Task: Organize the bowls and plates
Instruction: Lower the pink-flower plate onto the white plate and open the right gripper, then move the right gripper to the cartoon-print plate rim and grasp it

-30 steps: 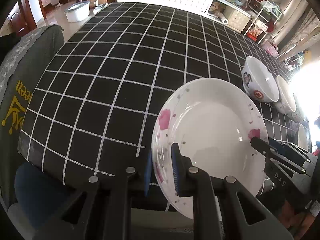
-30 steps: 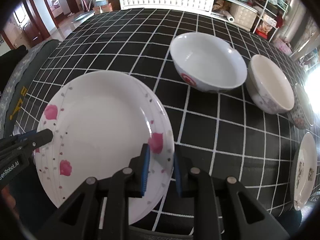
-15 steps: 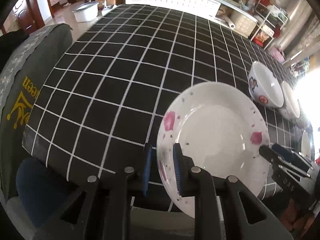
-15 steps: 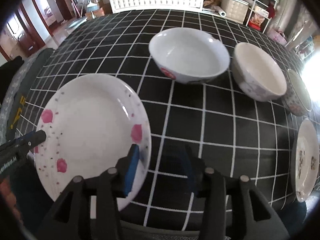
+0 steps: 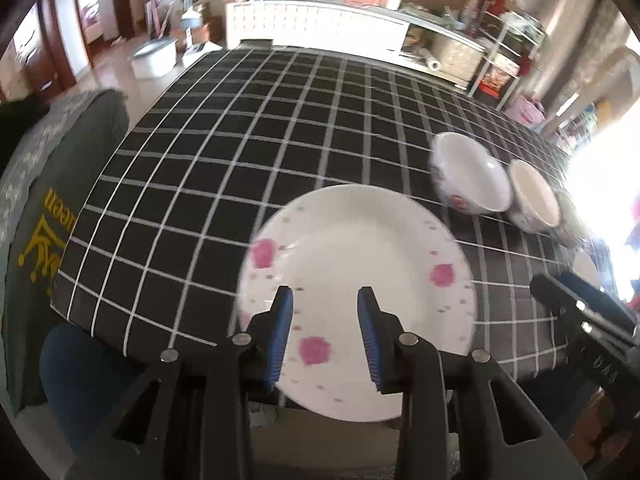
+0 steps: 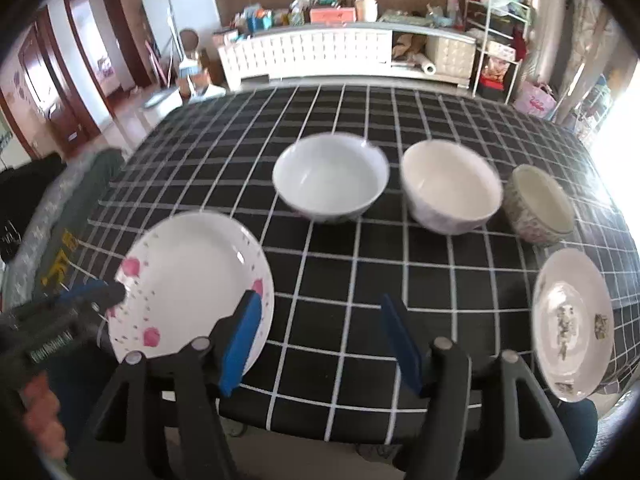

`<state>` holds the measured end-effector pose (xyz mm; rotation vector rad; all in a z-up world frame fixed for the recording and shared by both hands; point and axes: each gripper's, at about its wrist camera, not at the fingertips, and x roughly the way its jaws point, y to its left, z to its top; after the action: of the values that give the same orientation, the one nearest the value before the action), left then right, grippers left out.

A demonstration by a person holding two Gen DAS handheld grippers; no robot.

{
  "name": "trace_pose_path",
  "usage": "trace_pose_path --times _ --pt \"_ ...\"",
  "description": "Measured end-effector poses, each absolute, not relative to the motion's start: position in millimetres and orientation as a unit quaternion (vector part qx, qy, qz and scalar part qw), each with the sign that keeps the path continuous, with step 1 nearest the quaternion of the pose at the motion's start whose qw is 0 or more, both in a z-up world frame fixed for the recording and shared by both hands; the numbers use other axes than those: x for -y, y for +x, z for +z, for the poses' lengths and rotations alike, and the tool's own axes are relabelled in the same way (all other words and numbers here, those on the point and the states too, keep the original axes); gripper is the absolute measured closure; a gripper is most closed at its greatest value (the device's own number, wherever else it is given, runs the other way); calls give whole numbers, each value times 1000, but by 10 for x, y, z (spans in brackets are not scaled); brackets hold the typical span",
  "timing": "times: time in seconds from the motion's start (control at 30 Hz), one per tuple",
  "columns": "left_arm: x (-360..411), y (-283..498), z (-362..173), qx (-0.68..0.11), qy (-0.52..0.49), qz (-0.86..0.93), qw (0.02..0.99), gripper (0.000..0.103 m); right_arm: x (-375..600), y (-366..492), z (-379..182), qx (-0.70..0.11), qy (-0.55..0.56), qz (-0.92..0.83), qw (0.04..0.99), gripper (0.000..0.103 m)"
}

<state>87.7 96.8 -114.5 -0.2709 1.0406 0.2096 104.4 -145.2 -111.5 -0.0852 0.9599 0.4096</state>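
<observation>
A white plate with pink flowers (image 5: 356,280) lies on the black checked tablecloth (image 5: 248,168) at its near edge; it also shows in the right wrist view (image 6: 192,280). My left gripper (image 5: 325,334) is open above the plate's near rim, holding nothing. My right gripper (image 6: 320,340) is open and empty, just right of the plate. Three bowls stand in a row: a white bowl (image 6: 331,178), a cream bowl (image 6: 450,188) and a patterned bowl (image 6: 538,206). A smaller decorated plate (image 6: 572,324) lies at the right edge.
A dark grey cushioned seat with yellow print (image 5: 44,216) stands left of the table. A white sideboard (image 6: 312,54) and cluttered shelves (image 6: 496,52) lie beyond the far edge. The table's near edge runs just below both grippers.
Both grippers opened and let go of the pink-flowered plate, which now rests on the table. Both grippers pulled back and upward, widening the view.
</observation>
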Motion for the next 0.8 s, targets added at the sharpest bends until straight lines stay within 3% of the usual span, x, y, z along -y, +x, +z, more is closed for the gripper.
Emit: trace_pose_path --times 0.1,0.4,0.5,0.7,0.8 --pt "-748 891 -1025 -486 -115 81 863 68 1613 1024 -1001 -448 -26 193 873 36" --pt "-31 1054 -704 -465 -84 4 881 68 2158 984 -750 -428 -6 162 889 35" --pt "242 1118 -596 -455 -63 -13 888 62 2368 1016 -670 -421 8 145 895 28" --pt "760 1286 -466 -440 -38 -52 896 61 2829 1060 -547 -402 13 111 909 24" --pt "992 1386 -439 -437 -38 -74 896 53 3064 1086 -542 -398 12 86 913 24"
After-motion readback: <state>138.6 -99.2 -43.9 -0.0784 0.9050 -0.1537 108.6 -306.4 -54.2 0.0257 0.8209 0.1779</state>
